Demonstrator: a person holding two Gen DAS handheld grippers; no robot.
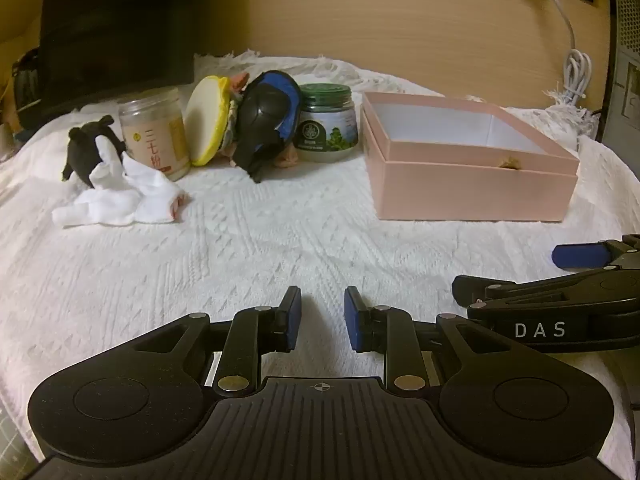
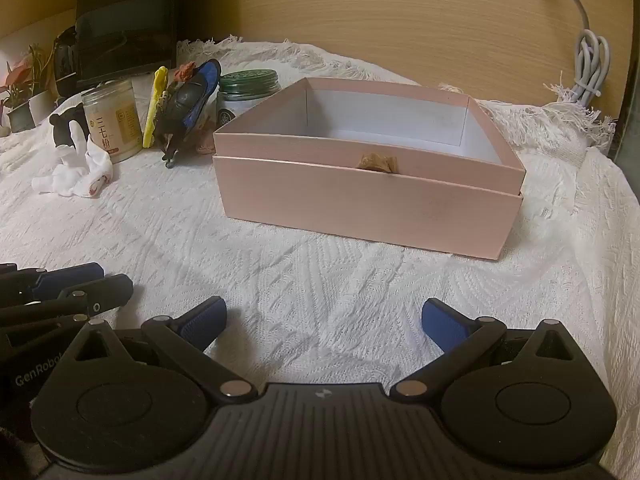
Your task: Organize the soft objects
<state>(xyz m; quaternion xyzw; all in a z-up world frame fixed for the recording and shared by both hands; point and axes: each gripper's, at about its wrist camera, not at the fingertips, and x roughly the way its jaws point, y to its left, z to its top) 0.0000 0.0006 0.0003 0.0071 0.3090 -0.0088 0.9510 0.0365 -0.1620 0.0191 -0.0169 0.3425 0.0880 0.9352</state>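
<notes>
White cloth: a knitted, fringed cloth (image 1: 248,240) covers the surface under everything.
Pink box: the open box (image 2: 360,200) stands at about 1 o'clock from the left gripper and at 12 o'clock from the right one; its walls are white inside, and its tray sits nested in a slightly wider pink base.
Tan scrap: a small brown lump (image 2: 376,162) shows over the box's near wall, touching it; what it is I cannot tell.
Soft things: a white sock (image 1: 120,196) lies crumpled at 10 o'clock from the left gripper, touching a black-and-white plush (image 1: 90,148) just behind it.
Jars: a pale jar (image 1: 156,136) with a printed label stands just beside the plush; a green-lidded jar (image 1: 328,124) stands near the box's left wall.
Leaning pile: between the jars, a cream disc with a yellow rim (image 1: 208,120) and a black-and-blue item (image 1: 268,116) lean together, tilted; what they are is unclear.
Left gripper: the left gripper (image 1: 322,318) hovers low over bare cloth, its jaws narrowed to a small gap with nothing between them.
Right gripper: the right gripper (image 2: 324,322) has its jaws spread wide and empty, just beside the left one, at its 3 o'clock.
Cable: a coiled white cable (image 2: 592,64) hangs at 1 o'clock against the wooden wall (image 2: 400,12).
</notes>
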